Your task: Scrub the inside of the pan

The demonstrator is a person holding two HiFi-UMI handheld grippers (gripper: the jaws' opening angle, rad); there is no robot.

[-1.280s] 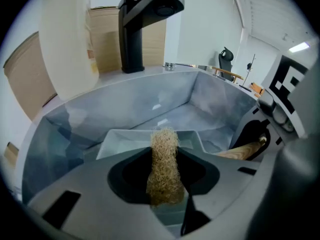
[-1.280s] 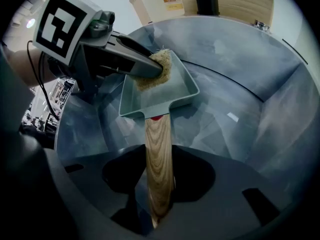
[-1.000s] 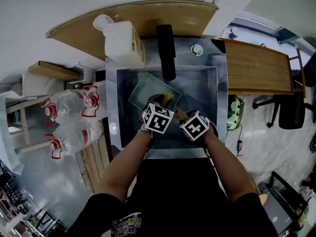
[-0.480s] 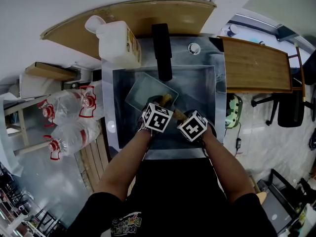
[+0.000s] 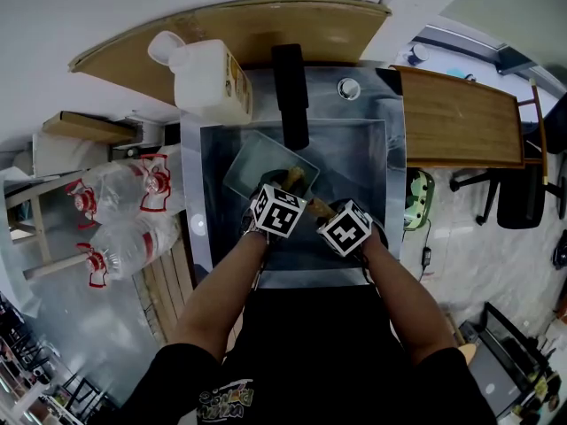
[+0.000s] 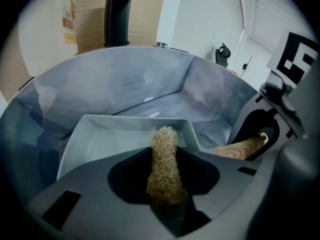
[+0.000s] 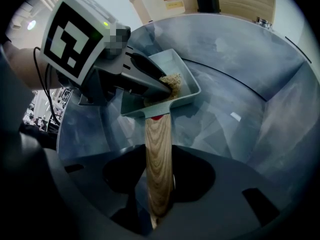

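Observation:
A pale grey-green rectangular pan (image 5: 266,165) (image 6: 115,136) (image 7: 172,81) sits tilted inside the steel sink (image 5: 354,162). Its wooden handle (image 7: 159,169) (image 6: 240,148) runs back between the jaws of my right gripper (image 7: 160,204) (image 5: 347,228), which is shut on it. My left gripper (image 6: 165,184) (image 5: 280,211) is shut on a tan fibrous scrubber (image 6: 164,164) (image 7: 170,81) (image 5: 292,181). The scrubber's tip reaches over the pan's near rim, down into the pan.
A black tap (image 5: 291,91) (image 6: 117,14) rises behind the sink, with a white jug (image 5: 205,78) to its left. A wooden counter (image 5: 456,118) lies right of the sink. Plastic water bottles (image 5: 124,215) lie on the floor at left. Sink walls (image 6: 215,89) enclose both grippers closely.
Both grippers, the pan and the scrubber stay nearly where they were. The whole view has shifted slightly.

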